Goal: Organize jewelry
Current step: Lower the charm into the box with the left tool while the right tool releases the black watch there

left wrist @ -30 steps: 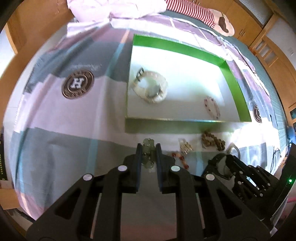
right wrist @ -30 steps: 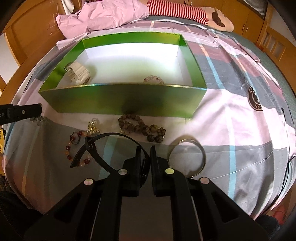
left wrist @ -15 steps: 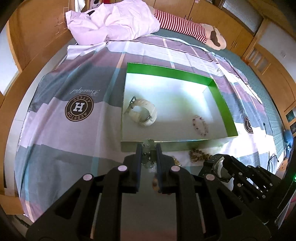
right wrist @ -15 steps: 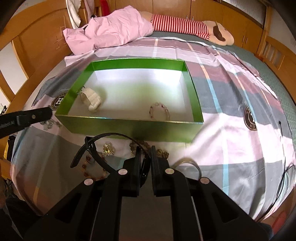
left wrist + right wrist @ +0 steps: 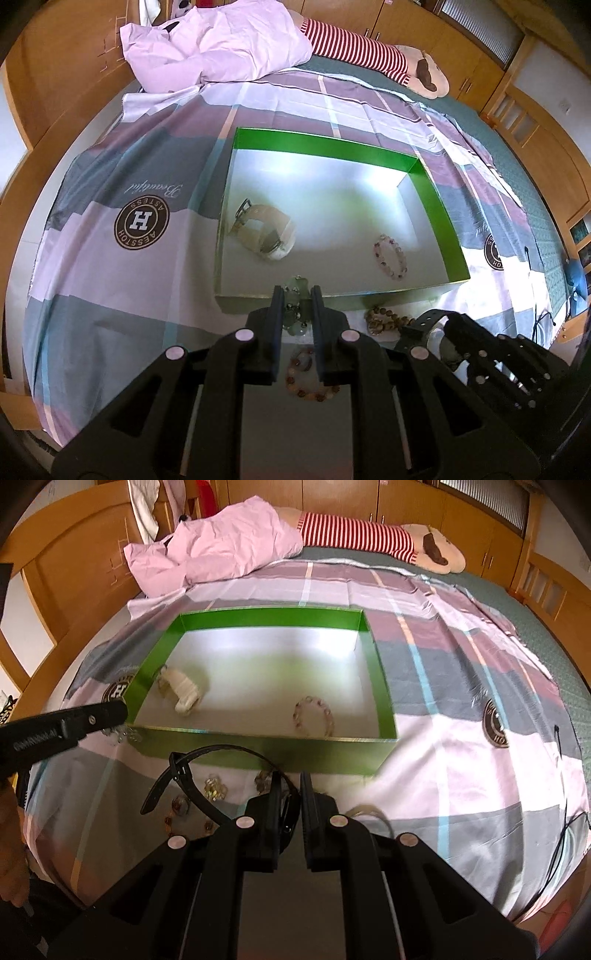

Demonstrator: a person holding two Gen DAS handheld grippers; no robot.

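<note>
Jewelry: both grippers lifted w/ pieces | green box (image 5: 436, 206) now nearer

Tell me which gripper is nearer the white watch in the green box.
Left. The left gripper sits at the box's near wall before the white watch; the right gripper is farther right.

Our left gripper (image 5: 297, 295) points down and forward. Its jaws are squeezed on a small pale green trinket (image 5: 295, 308). Our right gripper (image 5: 288, 788) points down the same way, and its jaws are pinched tight on a black strap (image 5: 207, 755). The two grippers are side by side, the left one a bit further forward.
</note>
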